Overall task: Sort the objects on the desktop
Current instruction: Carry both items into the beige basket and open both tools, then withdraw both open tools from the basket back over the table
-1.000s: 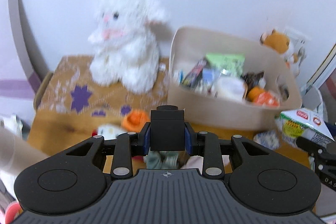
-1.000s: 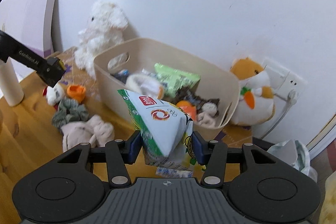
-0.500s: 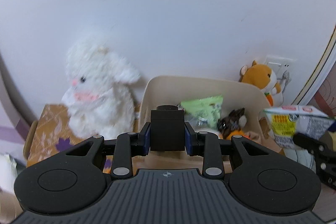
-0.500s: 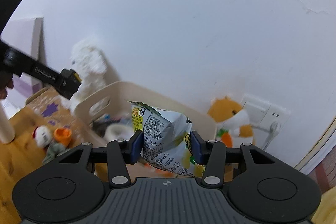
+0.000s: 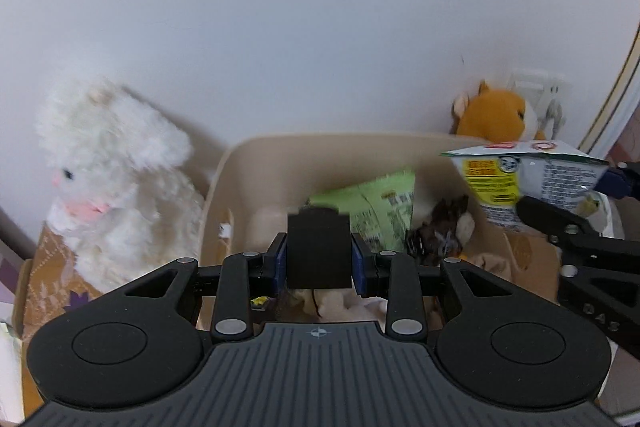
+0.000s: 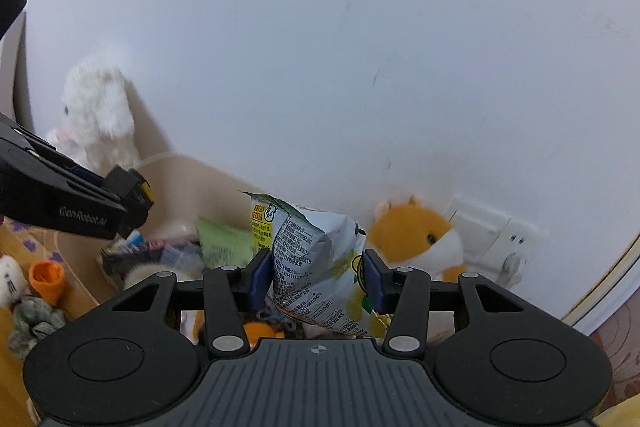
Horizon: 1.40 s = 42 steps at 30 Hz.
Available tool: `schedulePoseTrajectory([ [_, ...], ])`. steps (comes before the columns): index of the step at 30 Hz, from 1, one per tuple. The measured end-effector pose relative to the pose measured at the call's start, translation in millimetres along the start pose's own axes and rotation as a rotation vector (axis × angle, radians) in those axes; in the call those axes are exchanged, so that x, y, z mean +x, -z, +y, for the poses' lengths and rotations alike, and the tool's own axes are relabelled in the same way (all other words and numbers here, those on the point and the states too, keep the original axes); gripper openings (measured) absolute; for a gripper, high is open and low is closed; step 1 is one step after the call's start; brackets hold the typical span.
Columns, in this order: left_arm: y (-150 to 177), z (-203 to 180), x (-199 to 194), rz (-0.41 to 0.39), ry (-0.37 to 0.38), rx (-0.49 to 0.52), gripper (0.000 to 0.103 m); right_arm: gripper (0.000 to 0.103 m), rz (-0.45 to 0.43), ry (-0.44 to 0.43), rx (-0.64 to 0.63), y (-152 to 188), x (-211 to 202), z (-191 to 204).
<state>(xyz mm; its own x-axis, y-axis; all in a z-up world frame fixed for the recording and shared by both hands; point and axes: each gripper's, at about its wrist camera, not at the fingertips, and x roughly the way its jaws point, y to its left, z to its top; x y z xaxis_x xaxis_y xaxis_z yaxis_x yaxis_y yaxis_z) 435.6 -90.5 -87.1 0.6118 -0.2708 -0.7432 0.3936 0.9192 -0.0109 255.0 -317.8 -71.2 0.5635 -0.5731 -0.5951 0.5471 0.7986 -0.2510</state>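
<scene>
Black block (image 5: 319, 247) hiding bin (image 5: 256, 163) contents

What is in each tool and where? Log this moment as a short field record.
left tool: shut on a black block, held over the beige bin
right tool: shut on a snack bag, above the bin's right end
bin contents: green packet, dark wrapper, other items too blurred to name
left of bin: white plush on a patterned box
behind bin, right: orange plush by a wall socket
</scene>
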Motion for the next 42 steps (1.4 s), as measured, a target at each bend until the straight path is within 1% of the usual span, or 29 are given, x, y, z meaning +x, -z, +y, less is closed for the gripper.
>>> schedulePoseTrajectory([
  [2,3.4,-1.5,6.4,-0.004,-0.004,0.01,0.033,0.047,0.036,0.007,0.022,4.0,10.3,3.2],
  [3,4.3,-1.8,9.3,-0.004,0.0,0.014,0.037,0.048,0.048,0.002,0.038,6.2,14.1,4.2],
  [4,4.7,-1.6,12.1,0.001,0.008,0.015,0.047,0.054,0.056,-0.008,0.051,8.0,16.2,4.9],
  [5,5.6,-1.0,13.7,0.006,0.014,0.015,0.052,0.062,0.067,-0.024,0.06,9.8,18.2,5.9],
  [6,6.5,-0.5,15.0,0.01,0.019,0.015,0.062,0.07,0.076,-0.027,0.058,11.0,19.8,7.5],
  [7,8.4,-0.2,14.9,0.01,0.017,0.017,0.068,0.076,0.077,-0.022,0.044,12.5,19.7,10.6],
  [8,9.2,0.0,15.0,0.007,0.013,0.02,0.069,0.086,0.074,-0.02,0.028,13.3,19.2,11.9],
  [9,10.6,0.6,14.5,0.004,0.008,0.025,0.071,0.093,0.066,-0.022,0.012,16.9,17.9,15.8],
  [10,11.9,1.4,14.2,0.003,0.005,0.031,0.071,0.096,0.057,-0.022,-0.001,19.3,15.7,18.0],
  [11,13.1,3.4,12.2,0.005,0.002,0.034,0.071,0.101,0.053,-0.022,-0.009,19.3,12.7,17.5],
  [12,13.9,4.8,11.3,0.007,-0.001,0.038,0.071,0.103,0.049,-0.022,-0.016,19.0,10.6,17.5],
  [17,15.9,15.4,0.0,-0.005,0.002,0.038,0.072,0.103,0.037,-0.034,-0.04,21.4,0.4,15.6],
  [20,17.9,24.8,-9.9,-0.009,0.008,0.031,0.074,0.103,0.03,-0.047,-0.04,27.5,-8.4,12.9],
  [24,25.6,39.4,-24.8,-0.023,0.002,0.029,0.077,0.103,0.027,-0.058,-0.015,38.8,-19.4,6.5],
  [29,40.3,62.4,-41.4,-0.009,-0.013,0.03,0.078,0.103,0.044,-0.057,0.02,57.3,-28.3,-0.6],
  [34,61.3,90.6,-49.9,0.025,-0.043,0.012,0.08,0.103,0.09,-0.064,0.042,81.8,-27.0,-3.4],
  [37,79.4,106.7,-49.9,0.065,-0.065,0.003,0.08,0.103,0.117,-0.065,0.046,96.6,-23.9,-2.2],
  [42,107.1,124.5,-47.7,0.123,-0.059,-0.008,0.08,0.103,0.178,-0.073,0.053,117.6,-13.3,2.1],
])
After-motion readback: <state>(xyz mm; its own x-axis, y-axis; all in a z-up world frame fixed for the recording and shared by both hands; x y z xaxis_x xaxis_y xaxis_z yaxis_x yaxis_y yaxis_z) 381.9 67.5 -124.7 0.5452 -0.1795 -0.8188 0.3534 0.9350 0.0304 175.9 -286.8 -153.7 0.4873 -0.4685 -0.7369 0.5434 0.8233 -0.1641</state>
